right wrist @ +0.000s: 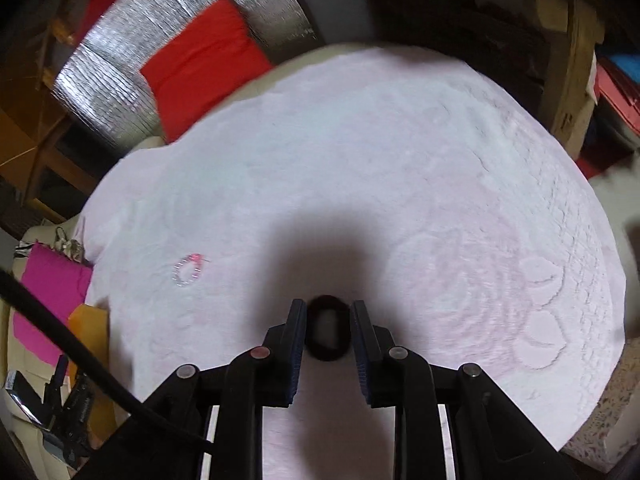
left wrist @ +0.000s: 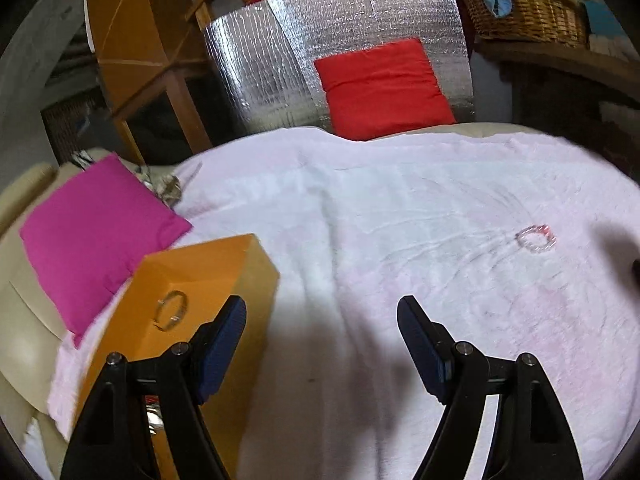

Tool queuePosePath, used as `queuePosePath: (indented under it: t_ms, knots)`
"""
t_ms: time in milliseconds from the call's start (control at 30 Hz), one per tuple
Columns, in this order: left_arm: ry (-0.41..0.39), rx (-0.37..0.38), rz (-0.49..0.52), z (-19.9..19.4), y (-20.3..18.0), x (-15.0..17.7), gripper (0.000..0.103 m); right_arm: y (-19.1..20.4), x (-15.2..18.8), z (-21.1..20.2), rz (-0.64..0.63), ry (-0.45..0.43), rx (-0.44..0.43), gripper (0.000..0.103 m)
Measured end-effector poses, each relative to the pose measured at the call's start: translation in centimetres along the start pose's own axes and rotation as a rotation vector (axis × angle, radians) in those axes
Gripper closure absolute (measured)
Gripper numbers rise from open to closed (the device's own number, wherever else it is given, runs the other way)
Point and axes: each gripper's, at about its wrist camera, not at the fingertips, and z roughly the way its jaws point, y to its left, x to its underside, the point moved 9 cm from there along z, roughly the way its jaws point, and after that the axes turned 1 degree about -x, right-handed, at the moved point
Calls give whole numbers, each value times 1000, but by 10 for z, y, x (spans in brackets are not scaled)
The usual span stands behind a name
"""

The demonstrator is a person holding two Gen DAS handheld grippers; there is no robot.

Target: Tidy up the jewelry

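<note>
A pale pink towel (right wrist: 360, 160) spreads wide before you, bare cloth reaching its far edge. The orange box (left wrist: 192, 280) sits at its left border, a metal bangle (left wrist: 172, 310) on top. Your left gripper (left wrist: 322, 340) hovers spread wide and empty; your right gripper (right wrist: 329, 330) pinches a dark ring-shaped band (right wrist: 326, 334). A beaded bracelet (right wrist: 188, 270) lies apart, leftward.
</note>
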Motion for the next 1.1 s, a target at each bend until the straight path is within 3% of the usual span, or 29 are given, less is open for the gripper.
queuePosePath:
  t_ms: [200,367,433,467,500,533,767,933,1100]
  knots:
    - [49,111,-77,9,-26,-2,25,-6,8,25,1,85,12,77]
    - [27,168,-50,4,-55,-8,25,-7,17,42,-26,120,34,77]
    - [25,200,-40,3,-66,-11,25,-1,16,45,-73,92,37,78]
    - [23,220,-35,2,-73,-12,25,2,16,46,-101,82,50,81]
    - [21,236,-29,2,-79,-13,25,6,16,46,-122,71,57,91]
    - [20,250,-21,2,-85,-14,25,7,15,46,-121,67,51,91]
    - [50,389,-32,9,-130,-27,25,19,-1,47,-40,61,-52,91]
    - [96,410,-6,30,-168,-30,25,19,-7,49,-4,71,-78,91]
    - [155,474,-57,44,-194,-36,25,14,-15,48,29,63,-81,91]
